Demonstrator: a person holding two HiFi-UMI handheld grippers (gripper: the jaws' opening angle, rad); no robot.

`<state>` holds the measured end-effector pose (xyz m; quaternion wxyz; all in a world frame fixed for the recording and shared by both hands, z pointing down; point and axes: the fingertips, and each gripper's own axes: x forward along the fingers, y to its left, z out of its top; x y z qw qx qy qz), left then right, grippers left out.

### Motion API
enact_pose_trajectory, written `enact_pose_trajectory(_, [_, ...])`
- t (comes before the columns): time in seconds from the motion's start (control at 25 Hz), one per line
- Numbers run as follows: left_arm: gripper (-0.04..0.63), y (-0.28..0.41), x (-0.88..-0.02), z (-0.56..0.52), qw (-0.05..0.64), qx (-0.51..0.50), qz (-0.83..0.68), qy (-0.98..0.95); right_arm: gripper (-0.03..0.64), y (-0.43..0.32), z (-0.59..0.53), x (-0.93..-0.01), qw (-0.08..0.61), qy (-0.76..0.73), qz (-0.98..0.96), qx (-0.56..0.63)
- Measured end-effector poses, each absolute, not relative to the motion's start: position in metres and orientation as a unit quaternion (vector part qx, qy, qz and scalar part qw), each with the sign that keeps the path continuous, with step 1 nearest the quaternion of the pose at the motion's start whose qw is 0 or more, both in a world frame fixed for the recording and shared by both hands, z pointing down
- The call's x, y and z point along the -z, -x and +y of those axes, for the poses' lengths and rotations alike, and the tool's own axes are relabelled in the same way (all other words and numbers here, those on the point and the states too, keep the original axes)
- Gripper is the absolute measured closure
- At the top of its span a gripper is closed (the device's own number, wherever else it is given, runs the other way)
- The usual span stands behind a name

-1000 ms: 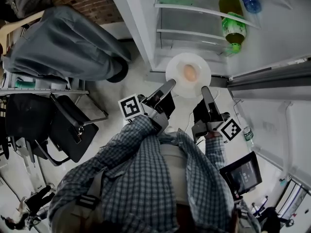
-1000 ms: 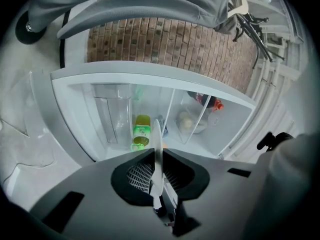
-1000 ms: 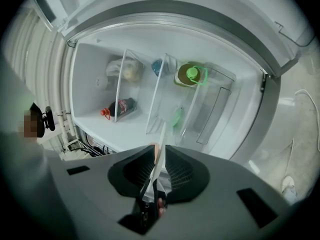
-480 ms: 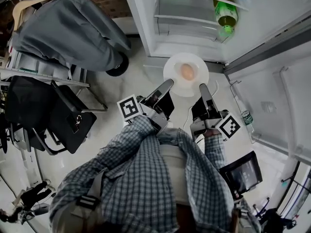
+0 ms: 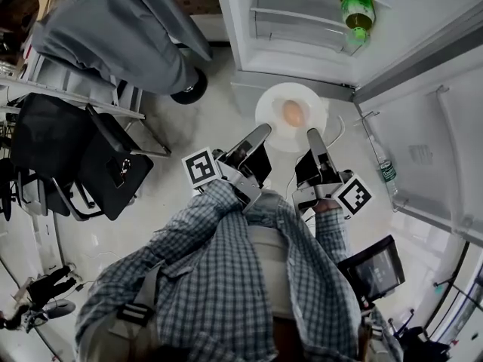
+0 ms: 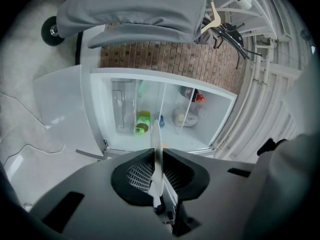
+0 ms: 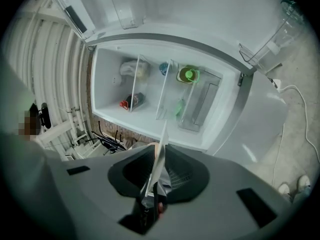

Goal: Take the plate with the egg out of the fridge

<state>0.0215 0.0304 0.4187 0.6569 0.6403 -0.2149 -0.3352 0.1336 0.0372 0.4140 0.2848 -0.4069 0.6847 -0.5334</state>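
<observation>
Head view, steeply downward. White plate (image 5: pixel 272 108) held level over the pale floor (image 5: pixel 219 127), just in front of the open fridge (image 5: pixel 302 51) and wholly outside it. Brown egg (image 5: pixel 293 113) resting at the plate's middle. Left gripper (image 5: pixel 263 130) on the near-left rim, right gripper (image 5: pixel 312 134) on the near-right rim, on opposite sides of the egg and apart from it. One marker cube (image 5: pixel 201 167) on the outer side of the left gripper, a second on the outer side of the right. Checked shirt (image 5: pixel 226 277) filling the lower part of the view.

Left gripper view. Jaws clenched on the plate's rim, seen edge-on as a thin pale blade between the ribbed black pads. Beyond, the lit fridge interior with its clear shelves and a brick wall (image 6: pixel 170 59) beside the cabinet.

Right gripper view. Jaws likewise grasping the plate's rim, again edge-on and upright between the pads. Same interior seen from the other side.

Surroundings in the head view. Green bottle (image 5: pixel 355 10) lying on a fridge shelf, cap toward the opening. Fridge door (image 5: pixel 438 119) swung wide to the right. Grey cover (image 5: pixel 121 29) draped over a frame at upper left, well apart from the plate.
</observation>
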Motion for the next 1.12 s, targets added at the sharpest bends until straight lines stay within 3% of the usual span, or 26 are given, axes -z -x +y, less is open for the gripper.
enact_pose_trajectory(1.12, [0.544, 0.025, -0.414, 0.028, 0.656, 0.334, -0.203, -0.645, 0.548, -0.086, 0.038, -0.408, 0.284, 0.422, 0.691, 0.513])
